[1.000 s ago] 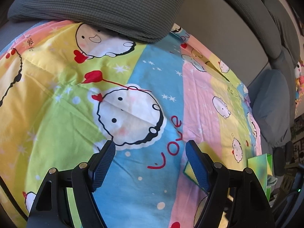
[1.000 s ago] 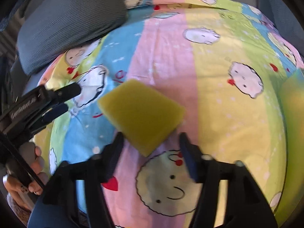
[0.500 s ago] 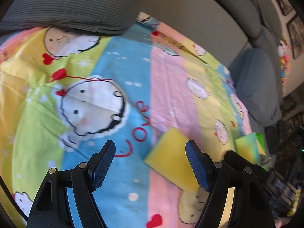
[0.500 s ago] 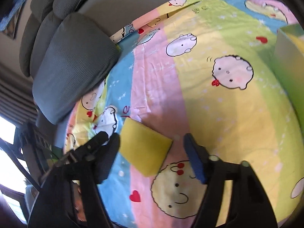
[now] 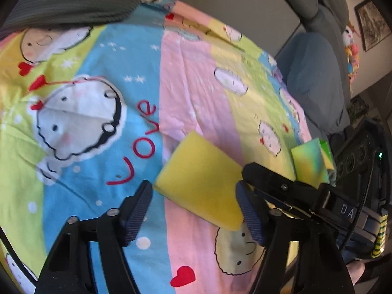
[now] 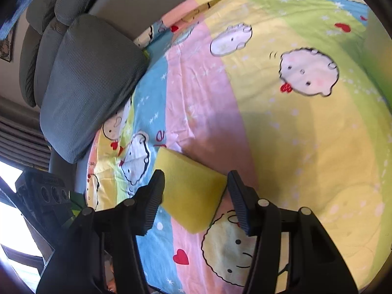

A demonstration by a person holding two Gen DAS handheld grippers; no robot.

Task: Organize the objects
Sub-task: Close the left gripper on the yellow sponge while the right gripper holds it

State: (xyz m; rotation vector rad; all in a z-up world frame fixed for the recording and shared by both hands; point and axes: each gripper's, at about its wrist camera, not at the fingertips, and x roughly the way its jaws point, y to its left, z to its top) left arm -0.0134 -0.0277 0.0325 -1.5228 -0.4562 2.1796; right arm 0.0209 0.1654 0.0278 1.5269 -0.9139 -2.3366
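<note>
change: left wrist view has swung right since a second ago, yellow sponge point(image 5: 199, 183) now fills the space ahead of the left gripper point(image 5: 193, 210); it was only a sliver at the right finger before
change 2: right gripper point(image 6: 196, 196) has closed in on the sponge point(image 6: 189, 191), fingers now flank it; a second ago it lay further ahead of them
surface: cartoon-print bedsheet point(image 5: 191, 78) in blue, pink, yellow, green stripes, "Love" lettering, white faces, red hearts
room: grey pillow point(image 6: 85, 98) at sheet's far left edge in right view; grey cushion point(image 5: 316, 80) on the right in left view; framed picture point(image 5: 373, 24) on wall, blurred
box: green-yellow box point(image 5: 311, 165) near sheet's right edge, behind right gripper body point(image 5: 294, 191)
sponge: flat on sheet, over blue/pink stripe border, just above yellow smiley face point(image 6: 235, 247)
left claw: jaws spread wide, holding nothing, low over the sheet, sponge near its right finger
right claw: jaws apart, either side of sponge's near corner; contact cannot tell, not clamped
</note>
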